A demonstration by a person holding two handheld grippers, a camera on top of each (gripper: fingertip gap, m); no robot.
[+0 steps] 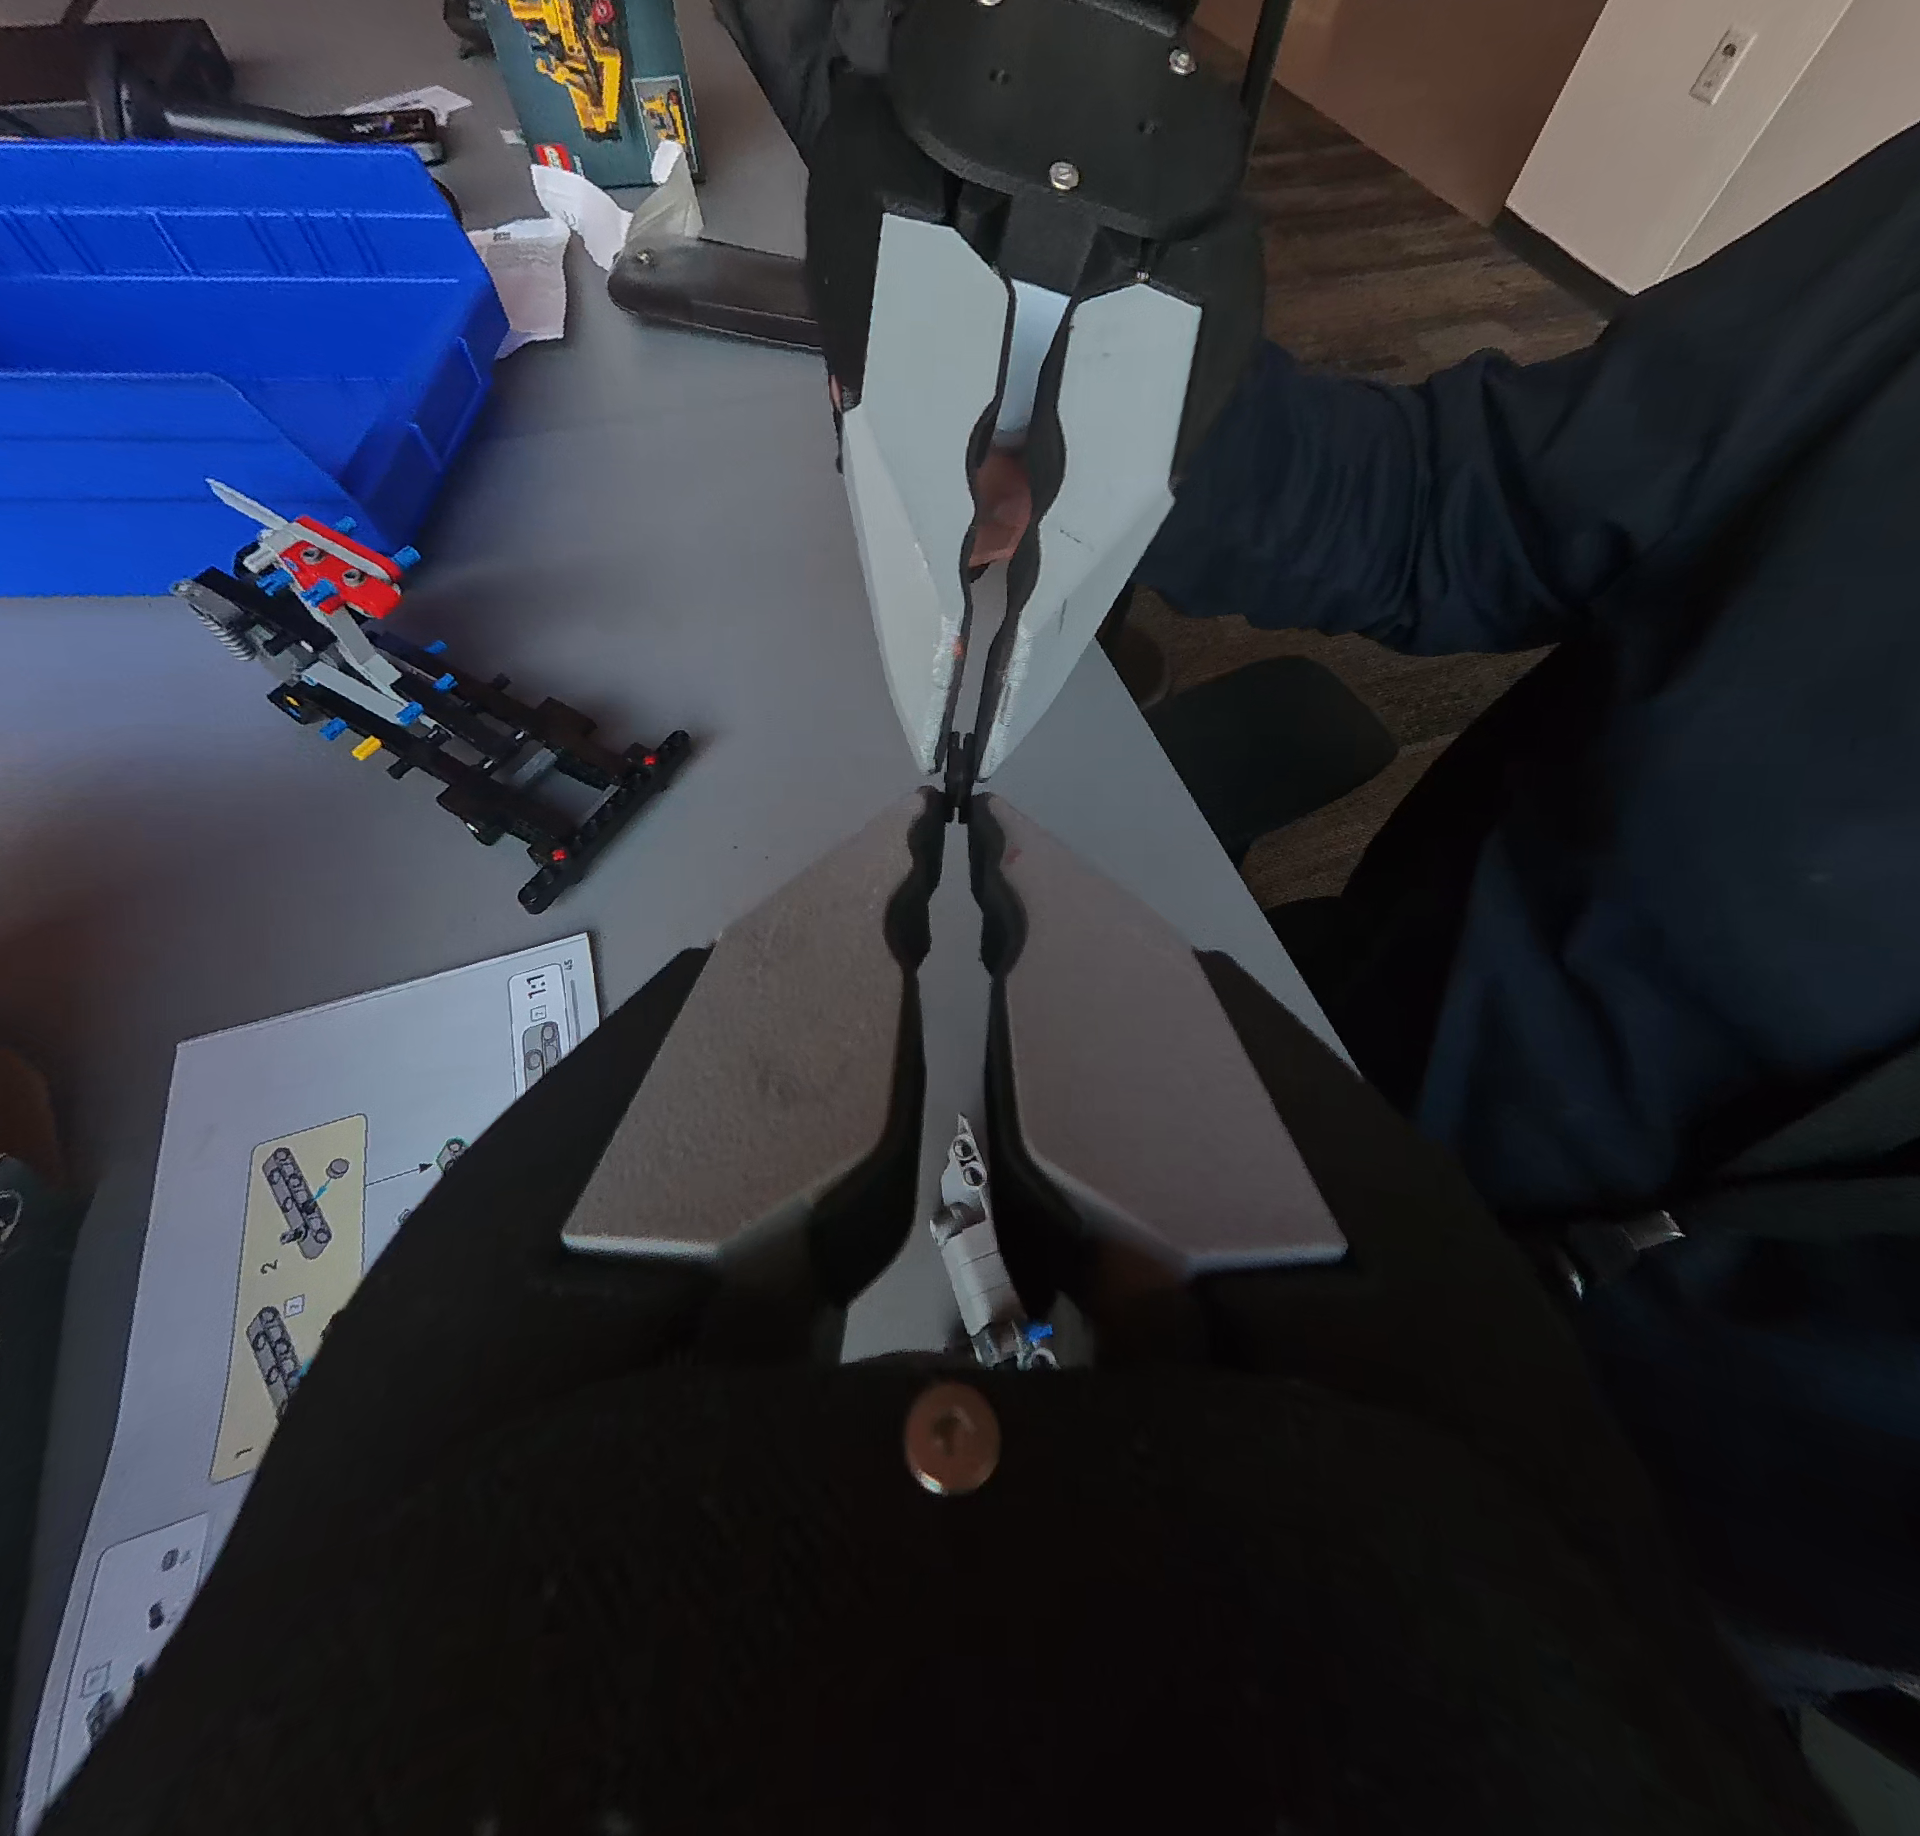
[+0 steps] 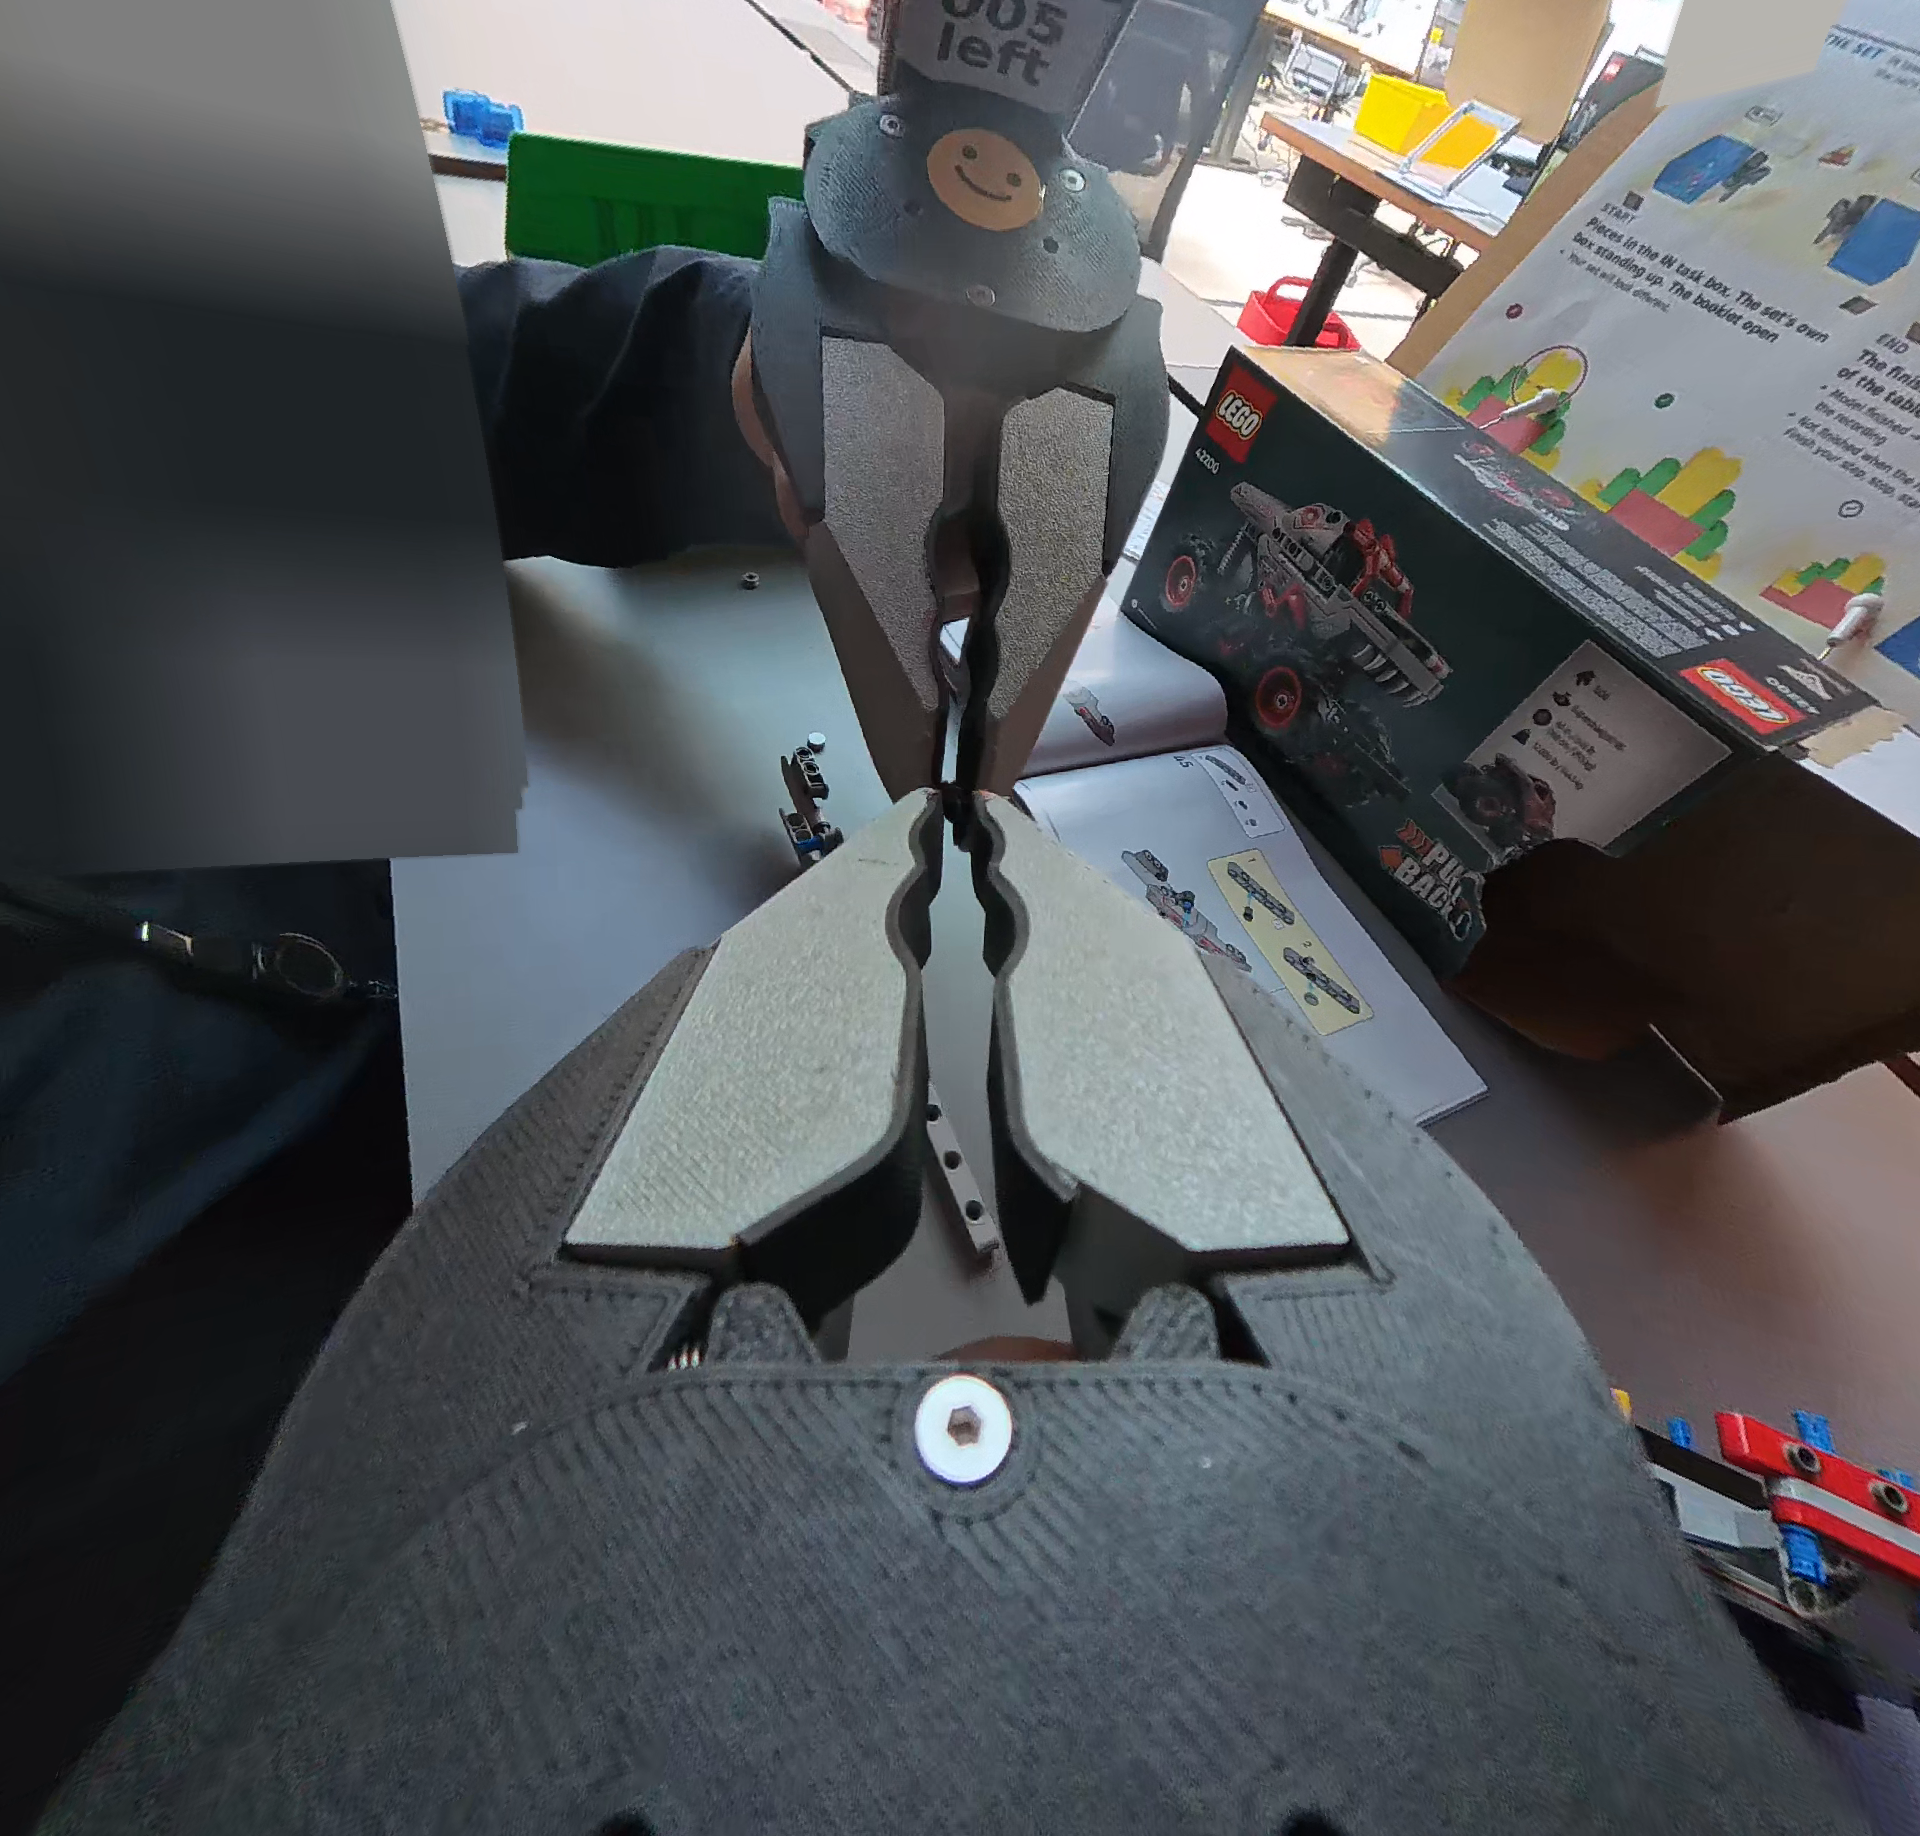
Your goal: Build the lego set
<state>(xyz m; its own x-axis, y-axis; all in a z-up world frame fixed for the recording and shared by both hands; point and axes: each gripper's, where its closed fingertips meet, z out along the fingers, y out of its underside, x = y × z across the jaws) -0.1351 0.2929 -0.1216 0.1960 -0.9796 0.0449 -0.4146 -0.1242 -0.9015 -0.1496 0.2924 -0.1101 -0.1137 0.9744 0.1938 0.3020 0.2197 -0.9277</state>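
Note:
My left gripper (image 1: 951, 812) and my right gripper (image 2: 951, 812) meet tip to tip above the grey table (image 1: 675, 498). Both are shut, pinching one small black Lego piece (image 1: 954, 770) between them from opposite ends. It also shows in the right wrist view (image 2: 954, 799). The right gripper (image 1: 961, 752) comes in from the top of the left wrist view. The left gripper (image 2: 956, 763) comes in from the top of the right wrist view. The partly built black chassis with a red top and blue pins (image 1: 416, 706) lies on the table to the left.
An open instruction booklet (image 1: 343, 1215) lies near the front. A blue bin (image 1: 208, 332) and a Lego box (image 1: 592, 41) stand at the back left. A grey sub-assembly (image 1: 971, 1236) lies under my left gripper. Another set box (image 2: 1455, 623) and loose small parts (image 2: 805, 799) are on the table.

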